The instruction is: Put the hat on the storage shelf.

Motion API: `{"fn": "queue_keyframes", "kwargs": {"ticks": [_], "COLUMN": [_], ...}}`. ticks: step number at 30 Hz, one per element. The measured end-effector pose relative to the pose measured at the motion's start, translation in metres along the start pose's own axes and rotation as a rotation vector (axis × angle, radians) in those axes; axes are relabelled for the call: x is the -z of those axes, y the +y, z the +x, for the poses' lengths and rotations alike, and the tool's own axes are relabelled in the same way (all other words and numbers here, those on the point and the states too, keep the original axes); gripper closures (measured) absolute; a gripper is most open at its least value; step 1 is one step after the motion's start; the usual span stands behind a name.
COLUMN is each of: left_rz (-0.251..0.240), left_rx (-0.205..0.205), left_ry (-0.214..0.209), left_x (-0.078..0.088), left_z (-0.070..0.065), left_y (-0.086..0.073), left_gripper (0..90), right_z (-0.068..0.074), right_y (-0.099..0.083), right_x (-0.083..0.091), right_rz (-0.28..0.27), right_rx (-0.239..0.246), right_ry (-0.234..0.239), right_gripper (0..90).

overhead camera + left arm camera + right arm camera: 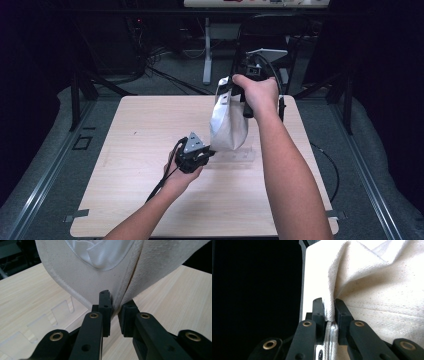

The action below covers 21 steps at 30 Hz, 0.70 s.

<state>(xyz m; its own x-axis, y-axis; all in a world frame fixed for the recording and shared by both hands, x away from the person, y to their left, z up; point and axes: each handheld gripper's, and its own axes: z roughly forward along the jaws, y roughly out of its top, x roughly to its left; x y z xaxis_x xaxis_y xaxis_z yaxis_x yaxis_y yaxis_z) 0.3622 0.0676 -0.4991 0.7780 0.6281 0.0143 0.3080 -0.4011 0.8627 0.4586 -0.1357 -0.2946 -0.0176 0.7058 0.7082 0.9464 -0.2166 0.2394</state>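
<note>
Off-white canvas forms the bag (228, 122), a small pouch with a coarse weave, stitched hems and a clear window panel behind which folded white cloth (100, 252) shows (seen in the left gripper view). A brownish line runs down the crease where two canvas faces meet. The bag hangs in the air above the far right part of the wooden table (150, 130), its bottom edge just over the surface.

The right gripper (227, 92), held high by the right hand (257, 92), is clamped on the bag's upper edge; in the right gripper view (329, 312) a fold of canvas is pinched tight between the two jaws.

The left gripper (207, 150), low over the table, meets the bag's lower corner. In the left gripper view (114, 312) its jaws are closed on the canvas edge at the crease, a narrow gap showing below the cloth.

A clear plastic piece (240, 155) lies flat on the table beneath the bag.
</note>
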Motion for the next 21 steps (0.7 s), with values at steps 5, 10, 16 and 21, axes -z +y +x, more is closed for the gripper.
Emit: {"fn": "queue_keyframes", "kwargs": {"ticks": [5, 10, 16, 21], "left_rz": [-0.006, 0.021, 0.036, 0.05], "left_rx": [0.021, 0.03, 0.068, 0.093], "left_ry": [-0.01, 0.025, 0.054, 0.06], "left_x": [-0.001, 0.001, 0.0, -0.002], "left_z": [0.001, 0.003, -0.001, -0.001], "left_y": [-0.005, -0.01, -0.014, -0.017], "left_gripper": [82.2, 83.4, 85.0, 85.3], "right_z": [-0.005, -0.003, -0.003, -0.007], "right_y": [0.0, -0.001, -0.004, -0.004], "right_x": [-0.005, -0.01, -0.021, -0.026], "right_rz": [0.002, 0.014, 0.032, 0.04], "right_rx": [-0.003, 0.008, 0.018, 0.028], "right_ry": [-0.007, -0.014, -0.008, -0.023], "right_gripper": [81.1, 81.1, 81.0, 81.0]}}
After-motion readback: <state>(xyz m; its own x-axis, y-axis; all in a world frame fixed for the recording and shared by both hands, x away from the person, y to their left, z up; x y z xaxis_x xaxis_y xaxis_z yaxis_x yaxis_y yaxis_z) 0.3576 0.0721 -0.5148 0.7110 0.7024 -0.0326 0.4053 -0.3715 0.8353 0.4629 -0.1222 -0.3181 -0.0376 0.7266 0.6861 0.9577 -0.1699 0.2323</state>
